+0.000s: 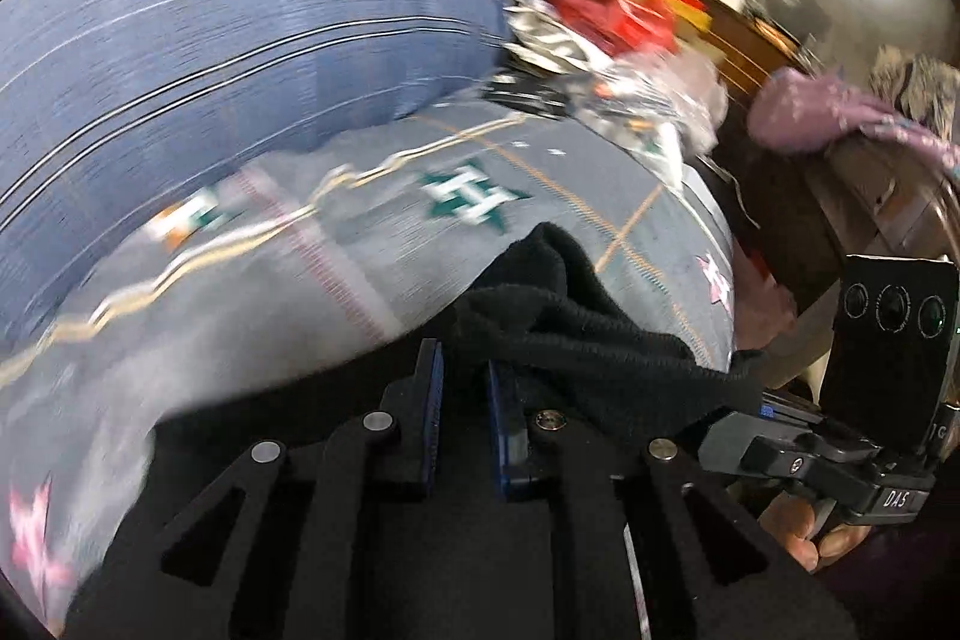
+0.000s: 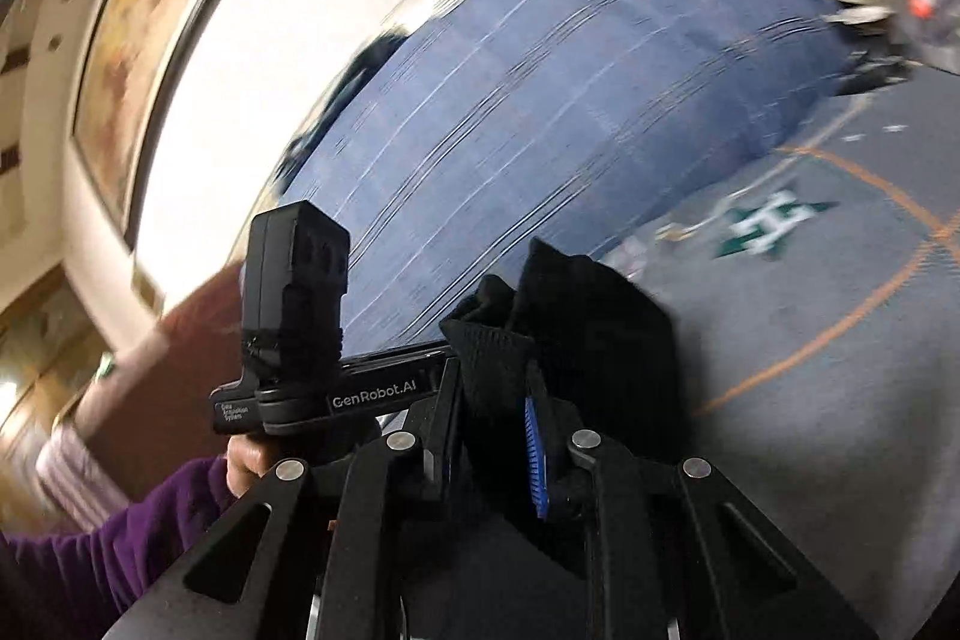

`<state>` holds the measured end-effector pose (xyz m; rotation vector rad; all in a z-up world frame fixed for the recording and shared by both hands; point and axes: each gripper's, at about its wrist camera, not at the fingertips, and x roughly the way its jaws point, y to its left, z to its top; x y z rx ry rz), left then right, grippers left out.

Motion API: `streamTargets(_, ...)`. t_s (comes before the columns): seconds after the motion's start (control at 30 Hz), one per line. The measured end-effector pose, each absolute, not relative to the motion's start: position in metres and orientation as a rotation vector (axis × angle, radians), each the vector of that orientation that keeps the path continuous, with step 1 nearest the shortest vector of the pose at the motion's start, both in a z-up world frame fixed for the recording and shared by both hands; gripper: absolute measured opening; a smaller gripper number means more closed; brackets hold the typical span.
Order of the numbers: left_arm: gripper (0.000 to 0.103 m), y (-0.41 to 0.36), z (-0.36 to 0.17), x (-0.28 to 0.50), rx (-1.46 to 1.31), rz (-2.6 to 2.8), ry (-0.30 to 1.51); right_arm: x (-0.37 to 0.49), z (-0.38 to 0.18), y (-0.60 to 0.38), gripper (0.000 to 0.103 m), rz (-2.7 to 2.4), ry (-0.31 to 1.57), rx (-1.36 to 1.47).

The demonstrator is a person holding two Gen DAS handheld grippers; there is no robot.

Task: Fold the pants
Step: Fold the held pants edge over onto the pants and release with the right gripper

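The black pants (image 1: 576, 328) are bunched in front of my left gripper (image 1: 465, 370), whose blue-padded jaws are closed on a fold of the black fabric. In the right wrist view the same black pants (image 2: 576, 316) rise between the jaws of my right gripper (image 2: 498, 388), which is shut on them. Both grippers hold the pants lifted above a grey patterned bedspread (image 1: 372, 232), which also shows in the right wrist view (image 2: 810, 340). The rest of the pants hangs below, hidden. Both views are motion-blurred.
A big blue striped pillow (image 1: 228, 22) lies on the bed behind the pants, also seen in the right wrist view (image 2: 570, 100). Red and silver clutter (image 1: 600, 28) sits beyond it. A purple garment (image 1: 840, 112) lies on furniture at right. The other gripper's handle (image 1: 870, 370) is close at right.
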<state>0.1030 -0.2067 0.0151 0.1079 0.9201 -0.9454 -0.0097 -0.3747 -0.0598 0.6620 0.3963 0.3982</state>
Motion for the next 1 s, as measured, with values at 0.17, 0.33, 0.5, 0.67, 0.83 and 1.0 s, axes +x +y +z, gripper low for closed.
streamTargets(0.17, 0.014, -0.133, -0.001, 0.088, 0.047, -0.824, 0.954, 0.001, -0.066, -0.313, 0.017, 0.532, 0.502, 0.603)
streamTargets(0.33, 0.017, -0.082, -0.023, 0.072, 0.023, -0.699, 0.984, 0.014, -0.091, -0.259, 0.025, 0.661, 0.698, 0.539)
streamTargets(0.5, 0.021, -0.041, -0.029, 0.057, -0.034, -0.569, 0.95, 0.008, -0.096, -0.243, 0.047, 0.726, 0.74, 0.477)
streamTargets(0.67, 0.025, -0.052, -0.015, 0.031, -0.007, -0.59, 0.846, 0.005, -0.084, -0.264, 0.056, 0.456, 0.599, 0.436)
streamTargets(0.83, 0.051, -0.084, -0.018, 0.019, 0.024, -0.641, 0.845, 0.026, -0.095, -0.256, 0.055, 0.268, 0.649, 0.373)
streamTargets(1.0, 0.052, -0.087, -0.053, 0.023, 0.095, -0.555, 0.937, 0.045, -0.116, -0.271, 0.053, 0.22, 0.744, 0.392)
